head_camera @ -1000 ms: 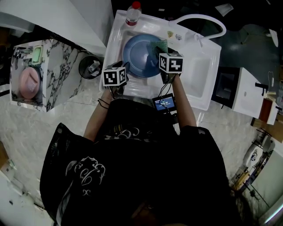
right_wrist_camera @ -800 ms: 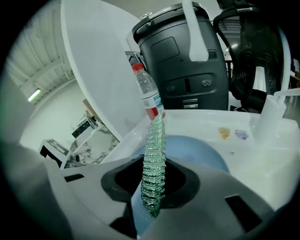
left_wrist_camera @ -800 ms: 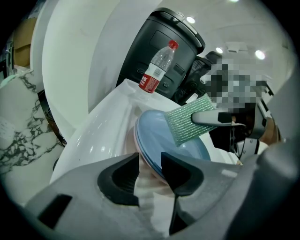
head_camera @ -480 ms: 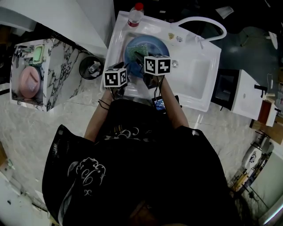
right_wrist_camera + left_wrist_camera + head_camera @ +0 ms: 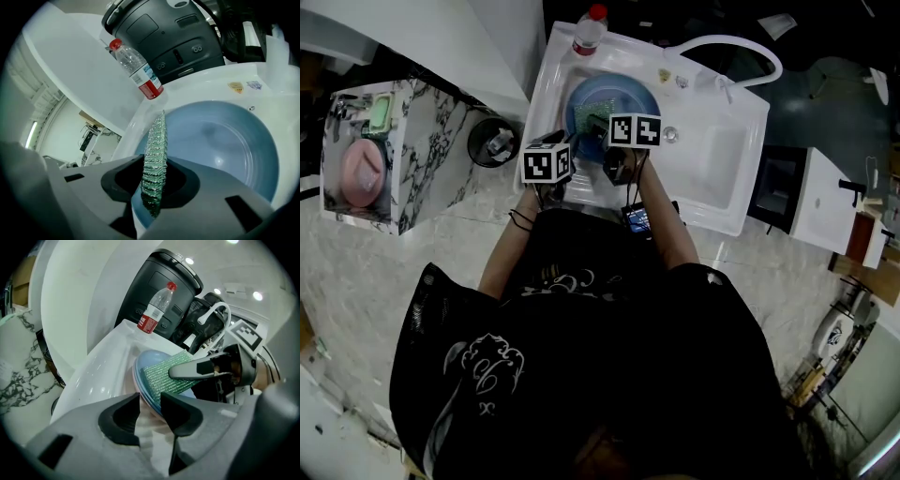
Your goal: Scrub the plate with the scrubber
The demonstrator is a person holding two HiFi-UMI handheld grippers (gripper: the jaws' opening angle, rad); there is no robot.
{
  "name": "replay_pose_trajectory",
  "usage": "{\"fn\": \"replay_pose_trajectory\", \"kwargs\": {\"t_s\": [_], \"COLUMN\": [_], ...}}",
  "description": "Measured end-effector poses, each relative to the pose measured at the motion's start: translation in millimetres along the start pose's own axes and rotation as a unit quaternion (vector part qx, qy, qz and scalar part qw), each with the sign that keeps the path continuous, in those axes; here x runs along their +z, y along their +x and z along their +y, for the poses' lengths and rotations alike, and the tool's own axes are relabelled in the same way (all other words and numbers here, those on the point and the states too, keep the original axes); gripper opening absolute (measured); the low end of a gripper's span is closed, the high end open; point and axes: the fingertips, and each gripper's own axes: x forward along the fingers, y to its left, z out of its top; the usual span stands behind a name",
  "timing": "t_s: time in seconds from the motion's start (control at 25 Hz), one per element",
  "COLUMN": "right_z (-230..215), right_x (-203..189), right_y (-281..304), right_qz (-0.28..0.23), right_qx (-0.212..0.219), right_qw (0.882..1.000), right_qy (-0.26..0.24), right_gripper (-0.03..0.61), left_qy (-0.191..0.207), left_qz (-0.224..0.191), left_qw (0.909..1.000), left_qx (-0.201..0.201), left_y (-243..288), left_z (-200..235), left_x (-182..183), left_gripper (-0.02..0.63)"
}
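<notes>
A blue plate (image 5: 623, 92) stands tilted in the left basin of the white sink (image 5: 722, 155). My left gripper (image 5: 570, 148) is shut on the plate's near rim (image 5: 149, 397), with one jaw on either side of it. My right gripper (image 5: 600, 127) is shut on a green mesh scrubber (image 5: 584, 116), which lies flat against the plate's face (image 5: 161, 376). In the right gripper view the scrubber (image 5: 155, 154) stands edge-on between the jaws of that gripper (image 5: 154, 185), over the plate's left part (image 5: 225, 140).
A water bottle with a red cap (image 5: 586, 28) stands at the sink's back left corner. A white hose (image 5: 741, 47) arcs behind the sink. A black bin (image 5: 492, 141) and a marble counter (image 5: 431, 141) with a pink dish (image 5: 361, 173) are at the left.
My right gripper carried the scrubber from the plate's right edge across to its left part. The left gripper stayed on the rim.
</notes>
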Motion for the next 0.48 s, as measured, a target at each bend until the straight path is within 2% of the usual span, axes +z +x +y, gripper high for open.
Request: {"fn": "replay_pose_trajectory", "kwargs": {"t_s": [0.12, 0.32, 0.48], "right_z": [-9, -32, -52], "right_x": [-1, -7, -6], "right_y": [-3, -20, -37], "right_qz": [0.001, 0.011, 0.009], "right_qx": [-0.004, -0.029, -0.044], "right_qw": [1.0, 0.999, 0.999], "right_qy": [0.007, -0.016, -0.015], "right_gripper": [0.095, 0.097, 0.095], "left_qy": [0.001, 0.001, 0.0], "left_qz": [0.001, 0.001, 0.001], "left_qw": [1.0, 1.0, 1.0], "left_qx": [0.002, 0.0, 0.001], "left_y": [1, 1, 1], "left_z": [0, 1, 1], "left_x": [0, 0, 1], "left_gripper": [0.15, 0.15, 0.15]}}
